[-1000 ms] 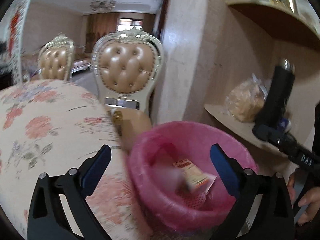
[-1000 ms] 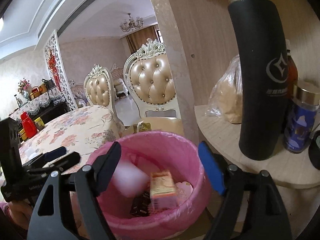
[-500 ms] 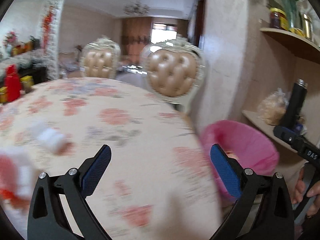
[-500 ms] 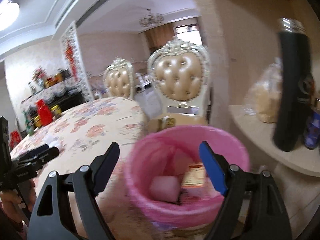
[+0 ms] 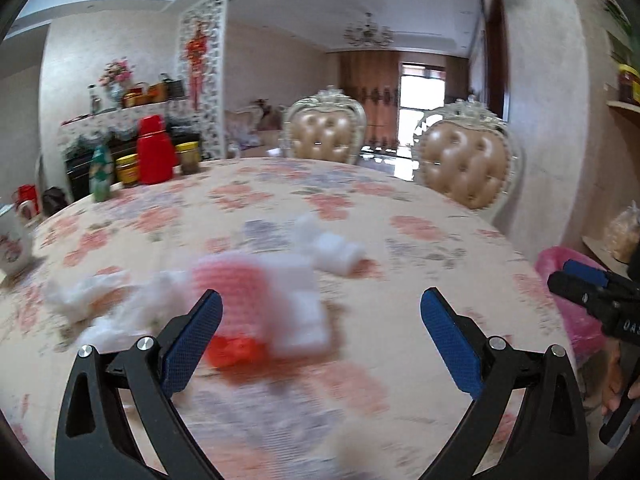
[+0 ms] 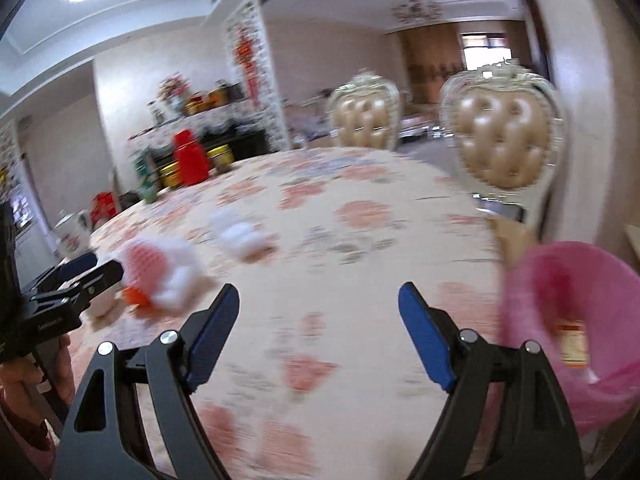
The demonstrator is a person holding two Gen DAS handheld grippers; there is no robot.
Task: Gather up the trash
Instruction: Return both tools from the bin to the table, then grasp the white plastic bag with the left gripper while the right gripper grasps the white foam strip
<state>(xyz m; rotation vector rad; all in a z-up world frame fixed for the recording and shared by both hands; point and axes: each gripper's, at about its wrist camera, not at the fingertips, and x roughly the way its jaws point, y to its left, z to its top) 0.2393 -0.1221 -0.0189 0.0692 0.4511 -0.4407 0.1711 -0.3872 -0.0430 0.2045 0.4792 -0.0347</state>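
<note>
— Trash? Lying on flowered table (image 5: 400, 312): white-and-pink packet (image 5: 272, 292), long side across, much blurred; crumpled tissues (image 5: 332, 244) just beyond.
— Jaws? Left gripper (image 5: 320, 336) and right gripper (image 6: 318, 330) both spread wide, empty. Pink bin (image 6: 568, 320) at right, cut off.

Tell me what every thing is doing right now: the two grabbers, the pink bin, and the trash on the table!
Left gripper: jaws open, holding nothing.
Right gripper: jaws open, holding nothing.
Pink bin: upright beside the table, open top, wrapper inside.
Red-and-white package: lying on the tablecloth, not picked up.
White crumpled tissue: lying loose on the tablecloth.
White mug: standing upright near the table edge.
</note>
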